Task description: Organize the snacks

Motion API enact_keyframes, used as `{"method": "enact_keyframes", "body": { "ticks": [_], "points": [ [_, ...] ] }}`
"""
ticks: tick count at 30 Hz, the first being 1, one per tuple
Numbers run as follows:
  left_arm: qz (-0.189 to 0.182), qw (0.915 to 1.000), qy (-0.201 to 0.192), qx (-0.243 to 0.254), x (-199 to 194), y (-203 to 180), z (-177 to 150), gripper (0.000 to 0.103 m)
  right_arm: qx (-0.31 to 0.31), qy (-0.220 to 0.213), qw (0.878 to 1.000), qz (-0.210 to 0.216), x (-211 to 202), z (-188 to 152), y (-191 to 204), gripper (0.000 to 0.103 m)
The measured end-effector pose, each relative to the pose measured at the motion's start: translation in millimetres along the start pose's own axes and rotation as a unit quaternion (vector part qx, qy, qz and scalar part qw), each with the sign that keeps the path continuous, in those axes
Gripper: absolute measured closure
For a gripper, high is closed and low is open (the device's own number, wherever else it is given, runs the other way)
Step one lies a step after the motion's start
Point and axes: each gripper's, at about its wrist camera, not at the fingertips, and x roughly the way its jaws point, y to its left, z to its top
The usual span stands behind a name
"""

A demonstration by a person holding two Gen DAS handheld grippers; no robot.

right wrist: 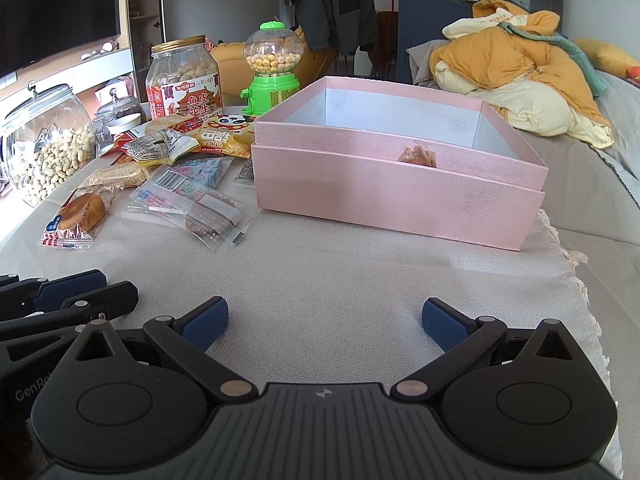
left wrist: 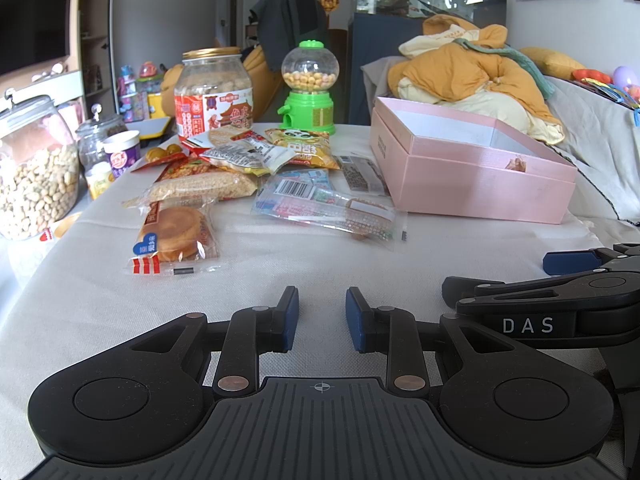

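My left gripper (left wrist: 322,316) rests low over the cloth (left wrist: 280,256) with its jaws parted a little and nothing between them; my right gripper (right wrist: 324,320) sits just beside it, jaws spread wide, also holding nothing. Both are still well short of the snacks.

Nearest my left side lies the cake packet (left wrist: 176,236), flat and alone at the pile's front edge. Next to it, toward the middle, is a clear packet (left wrist: 332,204) with a barcode, partly overlapping others. Behind those the packets heap together — a yellow panda bag (left wrist: 304,148) on top at the back. To the right stands the pink box (right wrist: 400,200), open; I can see no snack in it, though part of its floor is hidden.

Judging from that, sorting has not begun. I would take the cake packet first with my left: come in low, catch the crimped edge rather than the cake, and close gently so it doesn't crush. The box is well apart, so a hand-over to my right may serve.

Farther back stand 2 peanut jars (left wrist: 214,92) and a green candy dispenser (left wrist: 308,88).
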Motion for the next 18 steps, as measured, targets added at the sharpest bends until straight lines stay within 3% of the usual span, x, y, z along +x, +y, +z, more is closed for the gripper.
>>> {"method": "enact_keyframes", "body": {
  "ticks": [13, 18],
  "points": [
    [-0.004, 1.0000, 0.002, -0.008, -0.8, 1.9, 1.9, 0.072, -0.001, 0.001, 1.000, 0.001, 0.9, 0.3, -0.3, 0.000],
    [-0.087, 0.9916, 0.039, -0.087, 8.4, 34.5, 17.5, 0.071, -0.015, 0.010, 1.000, 0.013, 1.6, 3.3, -3.8, 0.000]
  ]
}}
